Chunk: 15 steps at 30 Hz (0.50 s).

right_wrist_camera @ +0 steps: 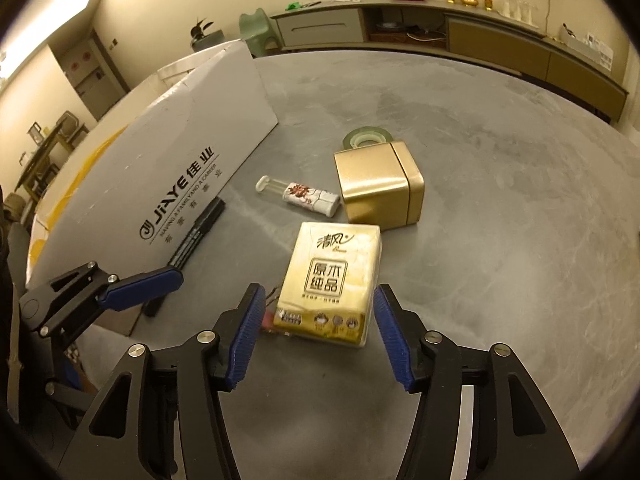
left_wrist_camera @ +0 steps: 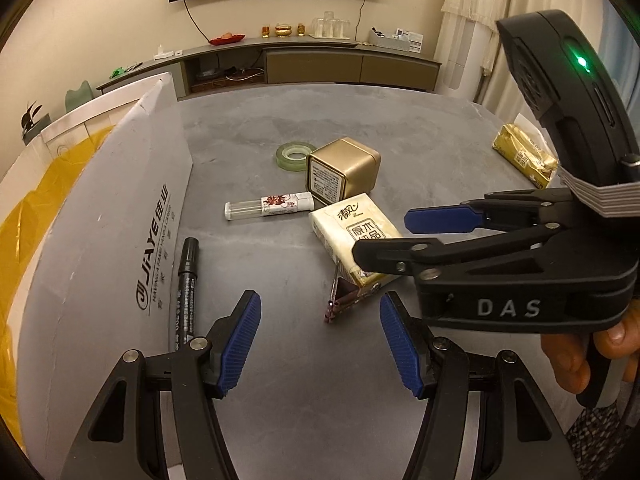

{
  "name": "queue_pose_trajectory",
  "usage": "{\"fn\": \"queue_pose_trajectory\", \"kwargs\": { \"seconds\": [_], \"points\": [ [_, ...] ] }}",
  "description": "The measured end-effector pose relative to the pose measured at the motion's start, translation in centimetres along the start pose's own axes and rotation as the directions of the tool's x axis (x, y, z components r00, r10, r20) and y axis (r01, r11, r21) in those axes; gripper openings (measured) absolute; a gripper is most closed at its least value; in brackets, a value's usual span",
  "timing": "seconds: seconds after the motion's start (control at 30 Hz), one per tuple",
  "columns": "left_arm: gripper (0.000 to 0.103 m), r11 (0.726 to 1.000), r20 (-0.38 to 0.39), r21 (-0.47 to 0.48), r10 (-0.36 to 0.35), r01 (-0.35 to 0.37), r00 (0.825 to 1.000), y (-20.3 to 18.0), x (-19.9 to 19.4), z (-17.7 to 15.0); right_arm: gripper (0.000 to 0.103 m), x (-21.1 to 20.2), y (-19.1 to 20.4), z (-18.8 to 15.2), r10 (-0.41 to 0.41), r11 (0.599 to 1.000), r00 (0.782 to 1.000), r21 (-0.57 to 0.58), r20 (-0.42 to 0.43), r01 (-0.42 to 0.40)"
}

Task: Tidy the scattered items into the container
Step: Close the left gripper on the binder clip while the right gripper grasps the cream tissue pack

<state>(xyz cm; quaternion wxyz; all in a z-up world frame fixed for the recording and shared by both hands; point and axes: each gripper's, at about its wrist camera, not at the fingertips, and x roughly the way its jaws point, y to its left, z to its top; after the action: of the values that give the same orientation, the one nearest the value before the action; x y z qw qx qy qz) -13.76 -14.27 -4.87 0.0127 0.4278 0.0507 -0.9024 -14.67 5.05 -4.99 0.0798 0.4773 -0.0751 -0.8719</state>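
The right gripper (right_wrist_camera: 316, 336) hangs over the tissue pack (right_wrist_camera: 332, 284), fingers spread wide to either side of its near end and not touching it, so this reads as the approach to a pick. The pack lies flat on the grey surface (right_wrist_camera: 500, 240), its long axis running away from the right wrist camera toward the gold tin (right_wrist_camera: 378, 188), printed face up. Its near end sits on a small reddish item (left_wrist_camera: 340, 300) (too hidden to name). Next, I'd say, the fingers need to drop lower around the pack's narrow width, close on its soft sides, then carry it left to the white box (right_wrist_camera: 172, 152), whose yellow-lined inside shows only from the left wrist view.

The left gripper (left_wrist_camera: 320, 340) is open too, empty, low over bare surface. A black marker (left_wrist_camera: 186, 288) lies along the box wall, pointing away. A clear tube (left_wrist_camera: 268, 206) lies crosswise just beside the tin, a tape roll (left_wrist_camera: 296, 155) behind it, and a gold packet (left_wrist_camera: 524, 156) well apart at the far right.
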Motion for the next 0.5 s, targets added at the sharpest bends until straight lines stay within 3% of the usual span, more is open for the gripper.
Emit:
{"fn": "queue_pose_trajectory", "kwargs": {
  "seconds": [0.3,0.33,0.37,0.4,0.43,0.5],
  "points": [
    [0.063,1.000,-0.010,0.029,-0.009,0.010,1.000,-1.1,2.2,0.5,0.061,2.4,-0.6,0.8,-0.037,0.999,0.999,-0.006,-0.040,0.036],
    [0.058,0.999,-0.010,0.033,-0.009,0.009,1.000,-1.3,2.4,0.7,0.060,2.4,-0.8,0.9,-0.029,1.000,0.999,0.007,-0.041,0.030],
    [0.051,0.999,-0.015,0.035,-0.011,0.011,1.000,-1.4,2.8,0.8,0.057,2.3,-1.2,1.0,-0.021,1.000,0.999,0.022,-0.041,0.022],
    [0.034,0.999,-0.030,0.034,-0.018,0.019,0.999,-1.4,3.3,0.9,0.051,2.1,-1.5,1.0,-0.016,0.999,0.999,0.034,-0.038,0.017],
    [0.031,0.999,-0.041,0.025,-0.032,0.033,0.999,-1.3,3.7,1.0,0.048,1.9,-1.9,1.0,-0.013,0.999,0.999,0.043,-0.034,0.015],
    [0.027,0.999,-0.038,0.011,-0.051,0.051,0.998,-1.2,4.1,1.1,0.025,1.2,-2.8,1.2,-0.011,0.997,1.000,0.074,-0.024,0.013]
  ]
}}
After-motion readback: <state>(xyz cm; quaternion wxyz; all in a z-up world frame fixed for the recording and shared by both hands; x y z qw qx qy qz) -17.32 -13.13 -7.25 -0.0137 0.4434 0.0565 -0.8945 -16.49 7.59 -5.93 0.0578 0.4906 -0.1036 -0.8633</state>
